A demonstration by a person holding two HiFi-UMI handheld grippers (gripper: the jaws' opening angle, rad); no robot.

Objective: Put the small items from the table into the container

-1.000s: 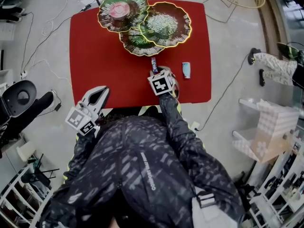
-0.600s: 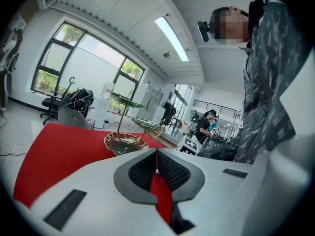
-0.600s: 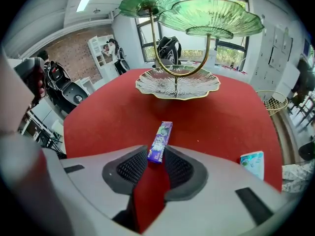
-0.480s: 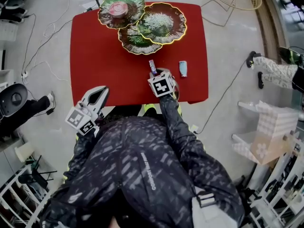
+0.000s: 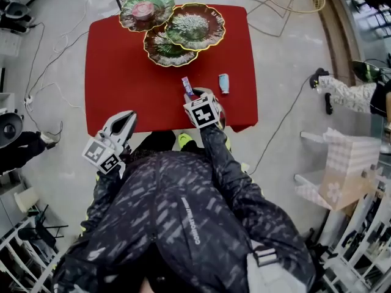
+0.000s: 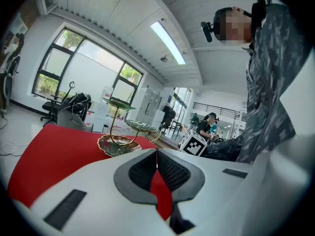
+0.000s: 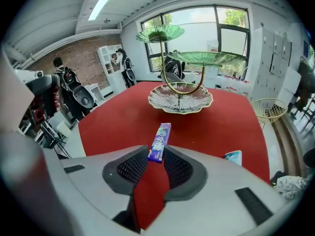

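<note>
**A:** The jaws of the right gripper (image 7: pixel 156 156) are closing. Their pads already sit against both sides of the near end of the purple snack bar (image 7: pixel 160 139), and the rest of it sticks out ahead toward the tiered dish stand (image 7: pixel 179 98). The left gripper (image 6: pixel 156 154) has its jaws pressed together with nothing between them. It hangs by the near left corner of the red desk (image 5: pixel 122 66).

**B:** What's different from a second ago?

**A:** In the head view the bar used to lie slightly farther up the desk than the light-blue packet (image 5: pixel 224 83). Now the bar and the gripper have drawn back toward the person. I'd read that as the bar coming up off the cloth. If so, the pick is made and the carry to the stand comes next. The packet lies flat to the bar's right, untouched, so it remains to be fetched.

**B:** Does any view add something the others miss?

**A:** Only the right gripper view shows the pinch, because from the head the marker cube (image 5: pixel 201 112) covers it. Only the head view looks down into the dishes, and it shows a pink thing (image 5: pixel 142 9) in the top one. The left gripper view catches the stand across the desk, but neither the bar nor the packet.
</note>
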